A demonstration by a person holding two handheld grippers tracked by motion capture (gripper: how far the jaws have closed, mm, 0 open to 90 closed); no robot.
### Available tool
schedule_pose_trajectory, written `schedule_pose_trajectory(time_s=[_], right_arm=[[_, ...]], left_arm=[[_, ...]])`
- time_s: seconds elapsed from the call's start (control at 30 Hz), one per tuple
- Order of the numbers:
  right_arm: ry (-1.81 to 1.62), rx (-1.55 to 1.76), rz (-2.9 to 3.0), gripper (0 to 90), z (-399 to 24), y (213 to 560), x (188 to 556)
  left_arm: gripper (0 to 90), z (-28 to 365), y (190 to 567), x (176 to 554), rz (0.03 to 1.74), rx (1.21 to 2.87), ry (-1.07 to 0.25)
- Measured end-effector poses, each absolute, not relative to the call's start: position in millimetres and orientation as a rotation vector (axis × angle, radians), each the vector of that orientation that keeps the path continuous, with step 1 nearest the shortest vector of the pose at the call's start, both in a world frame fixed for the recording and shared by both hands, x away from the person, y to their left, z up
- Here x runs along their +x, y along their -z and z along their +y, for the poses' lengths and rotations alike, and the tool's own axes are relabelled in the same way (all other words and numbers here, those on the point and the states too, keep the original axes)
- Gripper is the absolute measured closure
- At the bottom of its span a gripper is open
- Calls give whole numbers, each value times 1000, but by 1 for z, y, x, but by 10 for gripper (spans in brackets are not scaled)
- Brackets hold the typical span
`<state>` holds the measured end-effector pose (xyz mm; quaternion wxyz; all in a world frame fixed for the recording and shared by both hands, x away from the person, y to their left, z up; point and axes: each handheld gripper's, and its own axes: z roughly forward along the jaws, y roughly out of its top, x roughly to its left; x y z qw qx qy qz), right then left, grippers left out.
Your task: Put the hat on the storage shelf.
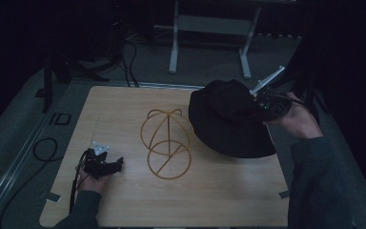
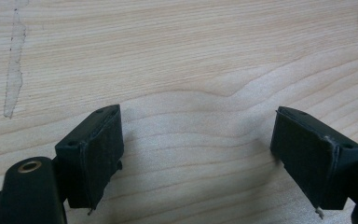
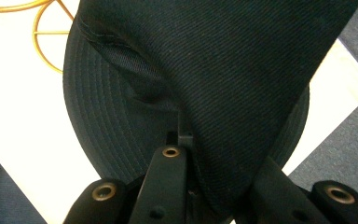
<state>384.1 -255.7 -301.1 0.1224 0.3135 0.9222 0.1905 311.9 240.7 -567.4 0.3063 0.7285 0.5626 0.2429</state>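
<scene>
**Right gripper pinches the hat**

Your right gripper [image 1: 259,102] has its jaws clamped on the black fabric bucket hat [image 1: 228,121], far right on the wooden table [image 1: 124,200], beside the gold wire stand [image 1: 167,143]. Your left gripper [image 2: 198,154] rests near left, jaws wide apart, holding nothing.

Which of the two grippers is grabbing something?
The right gripper, pinching the black fabric bucket hat. The left gripper rests open on the light wooden table.

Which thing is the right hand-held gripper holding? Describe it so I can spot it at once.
On the wooden table, look to the right half, beside the gold wire stand in the middle. There sits a black brimmed hat, its crown pinched by the right hand-held gripper. It is the only dark fabric item.
</scene>
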Motion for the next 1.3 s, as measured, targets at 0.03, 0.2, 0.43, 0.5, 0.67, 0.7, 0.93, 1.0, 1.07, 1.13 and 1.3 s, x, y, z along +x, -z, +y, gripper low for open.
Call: schedule_pose_trajectory(time_s=[0.03,0.2,0.43,0.5,0.67,0.7,0.93,1.0,1.07,1.13,1.3], right_arm=[[-556,915,2691,871,-256,301,384],[-563,912,2686,871,-257,298,383],[-556,907,2694,871,-259,294,381],[-553,899,2697,871,-260,293,381],[-569,896,2689,872,-263,288,379],[-569,896,2689,872,-263,288,379],[-567,884,2697,871,-265,283,378],[-571,880,2697,872,-265,282,378],[-585,874,2700,872,-266,280,377],[-597,872,2700,872,-266,278,376],[-628,861,2700,872,-268,274,374]], left_arm=[[175,241,567,312,1489,1928,-643],[175,241,567,312,1489,1927,-643],[175,241,567,312,1489,1928,-643],[175,241,567,312,1489,1928,-643],[175,241,567,312,1488,1930,-642],[175,241,567,312,1488,1930,-642],[175,241,567,312,1488,1928,-643],[175,241,567,312,1489,1927,-643],[175,241,567,312,1489,1928,-643],[175,241,567,312,1489,1928,-643],[175,241,567,312,1490,1923,-643]])
